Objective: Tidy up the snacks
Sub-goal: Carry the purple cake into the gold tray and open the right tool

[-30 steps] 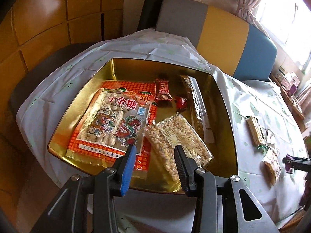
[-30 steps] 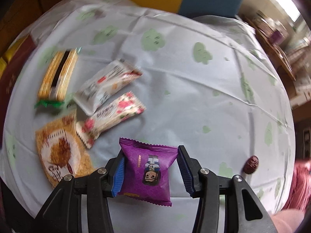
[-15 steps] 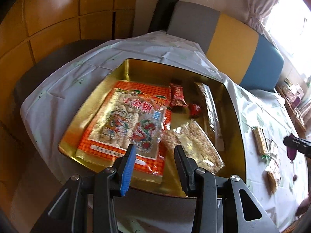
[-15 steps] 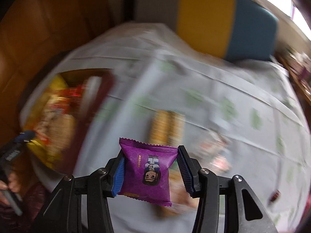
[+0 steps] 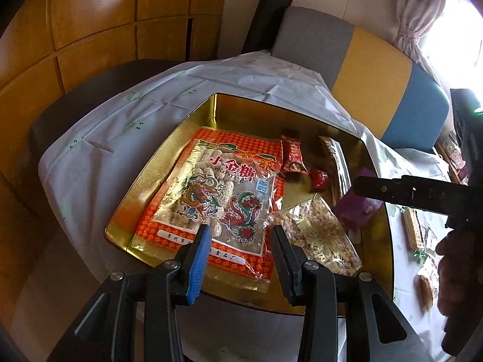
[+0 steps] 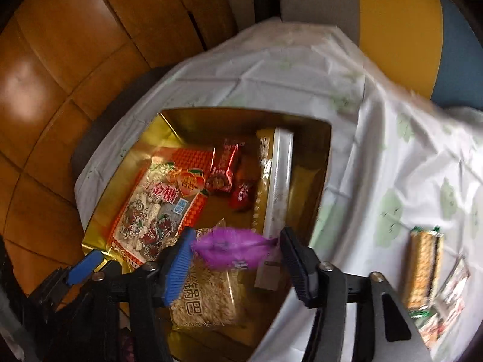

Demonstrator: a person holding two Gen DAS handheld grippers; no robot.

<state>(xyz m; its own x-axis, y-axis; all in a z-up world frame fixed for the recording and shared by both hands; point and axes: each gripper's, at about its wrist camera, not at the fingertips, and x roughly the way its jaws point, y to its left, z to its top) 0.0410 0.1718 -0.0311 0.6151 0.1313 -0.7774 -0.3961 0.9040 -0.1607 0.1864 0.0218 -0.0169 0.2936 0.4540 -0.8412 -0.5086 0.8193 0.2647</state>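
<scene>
**Purple packet between the spread fingers, above the tin**

Snacks lie in the gold tin (image 5: 169, 163) ahead of you, on the white tablecloth (image 5: 99, 132). Your right gripper (image 6: 235, 252) is over the tin's near right part, and the purple packet (image 6: 232, 250) sits between its fingers, blurred and tilted. The fingers stand wider than the packet, with a small gap showing at the right pad, so the grip looks released; whether the left pad touches the packet, you cannot tell. From the left wrist view the same packet (image 5: 356, 206) shows under the right tool's dark finger, above the tin's right edge.

Your left gripper (image 5: 238, 259) hangs at the tin's near rim with its fingers apart and nothing between them. Below it lies the big orange candy bag (image 5: 211, 199), with the puffed rice bag (image 5: 317, 235) just beside it on the right. Farther back sit two small red sweets (image 5: 292, 157) and a long clear packet (image 6: 274, 181). Out on the cloth, well apart from the tin, lies a striped biscuit bar (image 6: 422, 268).
</scene>
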